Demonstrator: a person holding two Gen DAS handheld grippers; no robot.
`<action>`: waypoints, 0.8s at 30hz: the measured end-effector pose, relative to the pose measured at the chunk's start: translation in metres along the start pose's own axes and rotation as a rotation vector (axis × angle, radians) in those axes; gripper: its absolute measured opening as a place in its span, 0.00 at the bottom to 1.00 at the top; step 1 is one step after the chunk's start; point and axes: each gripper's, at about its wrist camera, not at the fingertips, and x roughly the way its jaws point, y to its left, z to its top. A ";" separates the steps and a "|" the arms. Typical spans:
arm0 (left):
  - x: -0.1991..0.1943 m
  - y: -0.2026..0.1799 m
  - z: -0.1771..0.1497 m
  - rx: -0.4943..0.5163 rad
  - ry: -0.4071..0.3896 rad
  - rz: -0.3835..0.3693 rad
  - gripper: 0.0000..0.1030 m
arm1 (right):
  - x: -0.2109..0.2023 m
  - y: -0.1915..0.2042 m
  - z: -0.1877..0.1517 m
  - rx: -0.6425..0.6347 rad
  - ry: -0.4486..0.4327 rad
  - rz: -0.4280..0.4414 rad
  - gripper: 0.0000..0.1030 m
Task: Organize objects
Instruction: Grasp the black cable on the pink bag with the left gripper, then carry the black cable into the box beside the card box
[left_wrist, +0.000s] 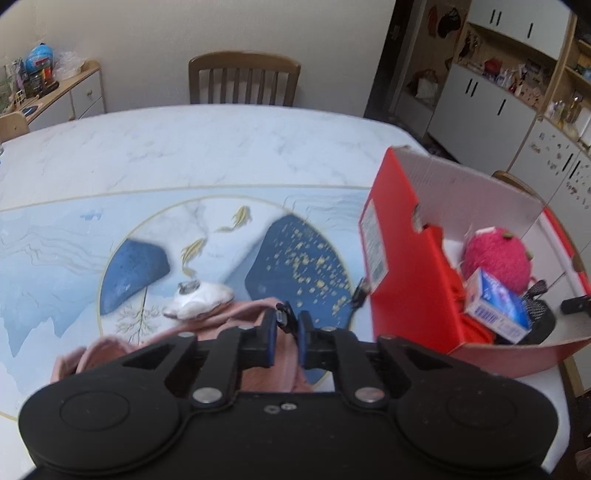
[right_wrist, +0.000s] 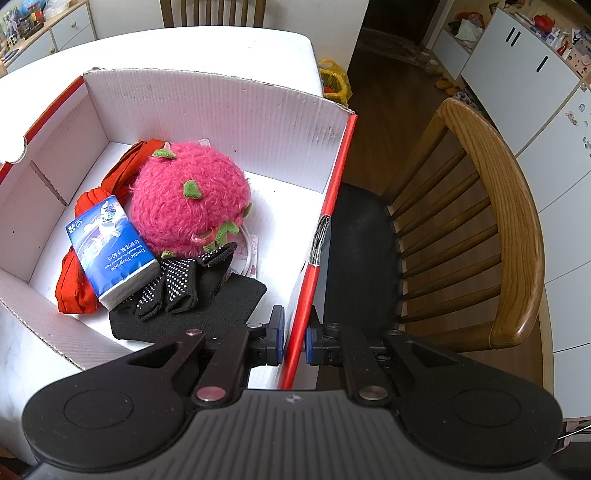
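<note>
Black and blue-padded, the left gripper (left_wrist: 287, 334) is clenched on a small dark clip (left_wrist: 283, 318) that sits on a pink cloth (left_wrist: 236, 317); the pads stand nearly together with the clip pinched between them. The cloth lies bunched under and ahead of the fingers, and a white pouch (left_wrist: 201, 298) rests on its far edge, just ahead and to the left.

The right gripper (right_wrist: 294, 341) is clamped on the red side wall of the box (right_wrist: 325, 221), one pad inside, one outside. Inside the box, ahead and left of these fingers, lie black dotted gloves (right_wrist: 173, 286), a blue tissue pack (right_wrist: 109, 251), a fuzzy pink ball (right_wrist: 188, 199) with green tufts, and red fabric (right_wrist: 74, 291).

From the left gripper the box stands to the right, near the table's edge. The table (left_wrist: 184, 147) carries a marble-look cover printed with blue shapes and gold fish. A wooden chair (right_wrist: 498, 229) stands right of the right gripper, another at the table's far side, with white cupboards beyond.
</note>
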 end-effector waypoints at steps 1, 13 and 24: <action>-0.003 -0.001 0.002 -0.001 -0.009 -0.014 0.06 | 0.000 0.000 0.000 0.001 -0.001 0.000 0.10; -0.059 0.000 0.053 -0.021 -0.135 -0.096 0.05 | 0.000 0.001 -0.001 0.000 -0.011 0.004 0.10; -0.108 -0.045 0.110 0.125 -0.269 -0.177 0.05 | -0.001 0.001 -0.003 -0.002 -0.027 0.014 0.10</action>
